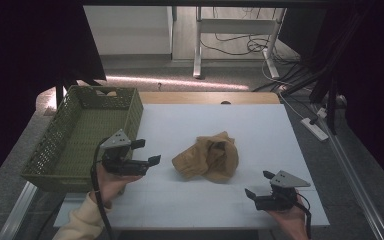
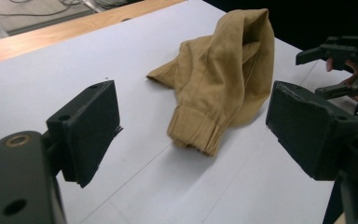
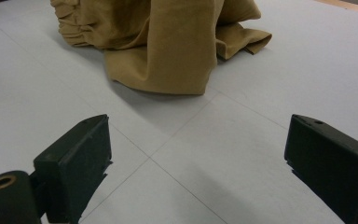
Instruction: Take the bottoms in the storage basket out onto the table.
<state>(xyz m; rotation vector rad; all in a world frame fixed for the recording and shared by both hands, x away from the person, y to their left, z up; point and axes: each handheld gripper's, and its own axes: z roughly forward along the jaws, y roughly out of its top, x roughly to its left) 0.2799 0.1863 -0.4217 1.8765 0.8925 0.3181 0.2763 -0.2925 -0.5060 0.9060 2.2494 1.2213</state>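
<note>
Garment (image 1: 207, 159): tan, crumpled heap, ribbed cuff showing, mid-table; left claw (image 1: 147, 152) wide, empty; right claw (image 1: 259, 184) wide, empty.

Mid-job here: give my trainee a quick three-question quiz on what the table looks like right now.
1. True or false: the left tongs grip the tan garment.
2. Which side of the table does the green basket sit on: A the person's left, B the person's right?
3. How do the jaws of the right tongs stand?

Key: 1 false, the jaws are open and short of the cloth. 2 A. 3 Open, nothing between them.
</note>
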